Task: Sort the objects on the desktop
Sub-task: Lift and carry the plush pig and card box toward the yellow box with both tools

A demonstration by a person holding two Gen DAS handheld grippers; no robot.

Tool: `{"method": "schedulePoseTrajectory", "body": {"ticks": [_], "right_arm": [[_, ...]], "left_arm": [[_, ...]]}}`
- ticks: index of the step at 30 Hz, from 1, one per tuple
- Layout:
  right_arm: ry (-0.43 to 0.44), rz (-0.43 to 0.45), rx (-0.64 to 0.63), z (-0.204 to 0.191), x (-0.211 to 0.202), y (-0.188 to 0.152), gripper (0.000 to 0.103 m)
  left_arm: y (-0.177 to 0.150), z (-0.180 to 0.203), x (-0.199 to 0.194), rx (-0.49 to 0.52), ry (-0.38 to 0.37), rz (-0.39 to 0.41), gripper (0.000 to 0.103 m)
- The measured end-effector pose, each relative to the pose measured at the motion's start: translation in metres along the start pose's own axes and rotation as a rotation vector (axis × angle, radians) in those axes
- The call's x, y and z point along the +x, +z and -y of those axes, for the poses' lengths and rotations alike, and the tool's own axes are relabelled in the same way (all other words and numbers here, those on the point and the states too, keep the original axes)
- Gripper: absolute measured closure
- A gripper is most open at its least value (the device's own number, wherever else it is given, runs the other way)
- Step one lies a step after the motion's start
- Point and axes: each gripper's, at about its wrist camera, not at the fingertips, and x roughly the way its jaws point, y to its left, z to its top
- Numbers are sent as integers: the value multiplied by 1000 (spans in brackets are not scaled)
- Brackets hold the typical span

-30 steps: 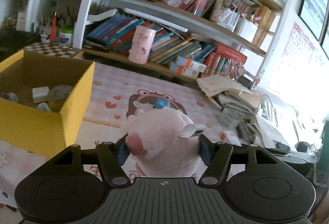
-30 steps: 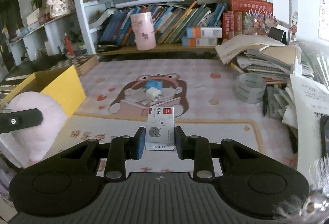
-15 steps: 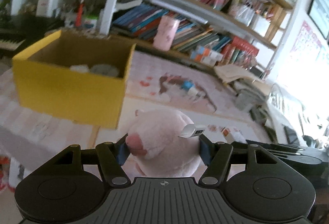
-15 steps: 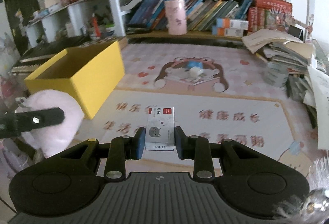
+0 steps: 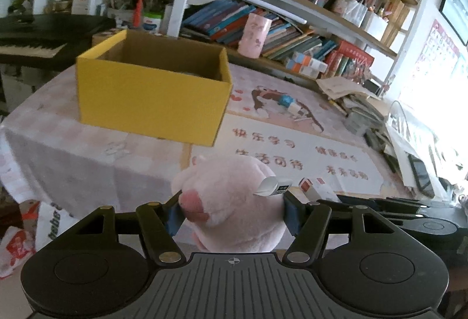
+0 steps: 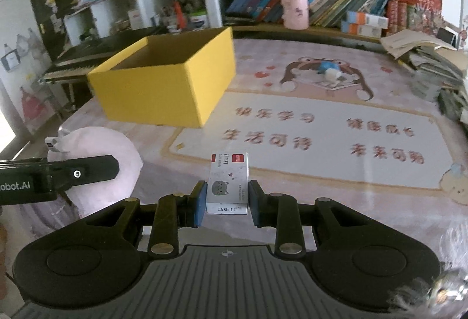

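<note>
My left gripper point(image 5: 234, 212) is shut on a pink plush toy point(image 5: 231, 199) with a white tag, held above the near edge of the desk. In the right wrist view the same plush toy point(image 6: 96, 143) shows at the left beside a black finger point(image 6: 87, 169) of the left gripper. My right gripper point(image 6: 225, 197) is shut on a small white staple box point(image 6: 229, 181) with a grey cat face and a red label. An open yellow cardboard box point(image 5: 152, 96) stands on the desk ahead and to the left; from the right wrist the yellow box point(image 6: 163, 87) looks the same, its inside hidden.
A pink printed desk mat point(image 6: 321, 125) covers the desk. A small blue and white object point(image 6: 330, 71) lies on the mat's bear picture. Stacked papers and books point(image 6: 424, 55) crowd the right side. Shelves with books and a pink cup point(image 6: 294, 5) rise behind. A keyboard point(image 5: 29, 48) stands at far left.
Both grippers have drawn back from the shelves toward the desk's near edge, each keeping its object. The yellow box, close at the left before, now stands farther ahead and shows its front wall.
</note>
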Motion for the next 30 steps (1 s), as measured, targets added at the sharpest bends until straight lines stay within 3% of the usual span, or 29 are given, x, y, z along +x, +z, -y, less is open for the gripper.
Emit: {"method": "schedulePoseTrajectory", "body": {"ticks": [11, 30], "right_arm": [[49, 1, -66, -43, -5, -7, 76], [102, 11, -145, -79, 5, 1, 76]], "left_arm": [[-11, -28, -30, -50, 51, 36, 37], [-10, -54, -45, -78, 90, 63, 37]]}}
